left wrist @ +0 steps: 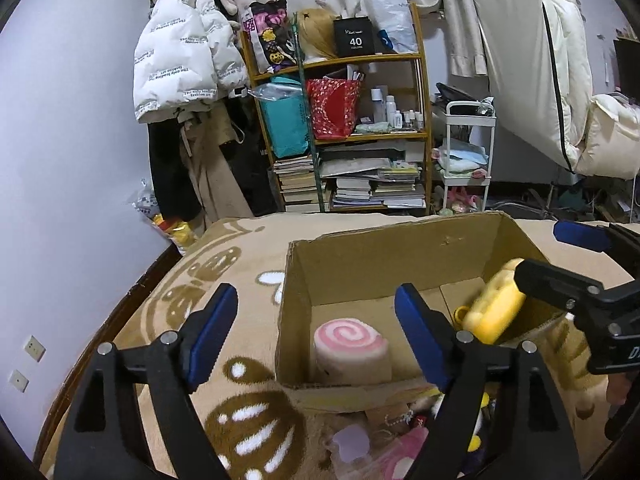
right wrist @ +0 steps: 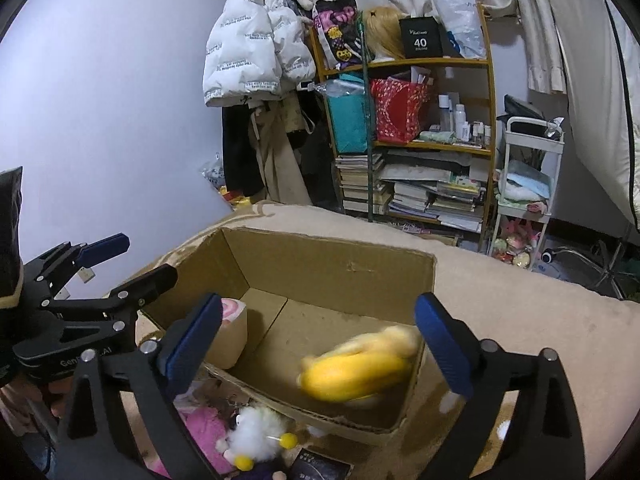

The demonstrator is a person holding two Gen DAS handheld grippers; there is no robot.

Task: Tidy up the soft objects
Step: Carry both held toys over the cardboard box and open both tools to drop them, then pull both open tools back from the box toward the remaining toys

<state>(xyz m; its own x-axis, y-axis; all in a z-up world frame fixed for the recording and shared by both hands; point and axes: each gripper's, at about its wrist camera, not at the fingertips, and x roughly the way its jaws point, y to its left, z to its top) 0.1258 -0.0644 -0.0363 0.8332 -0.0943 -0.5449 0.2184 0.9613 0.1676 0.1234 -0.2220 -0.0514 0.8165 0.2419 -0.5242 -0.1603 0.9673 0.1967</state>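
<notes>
An open cardboard box (left wrist: 384, 256) (right wrist: 332, 264) sits on a beige patterned blanket. Inside it lies a pink-and-white swirl roll plush (left wrist: 351, 350) (right wrist: 232, 320). A yellow plush toy (right wrist: 360, 366) (left wrist: 494, 310) is in the box's right part, blurred, free between the wide-apart fingers of my right gripper (right wrist: 320, 344), which is open above the box. My left gripper (left wrist: 316, 332) is open and empty at the box's near left wall. Several small plush toys lie in front of the box, among them a white fluffy one (right wrist: 256, 436) and a pink one (right wrist: 204, 432).
A wooden shelf (left wrist: 340, 120) with books, bags and bottles stands behind the bed, next to hanging coats (left wrist: 180, 48) and a white trolley (left wrist: 466, 152). The blanket (left wrist: 200, 280) stretches to the left of the box, toward the wall.
</notes>
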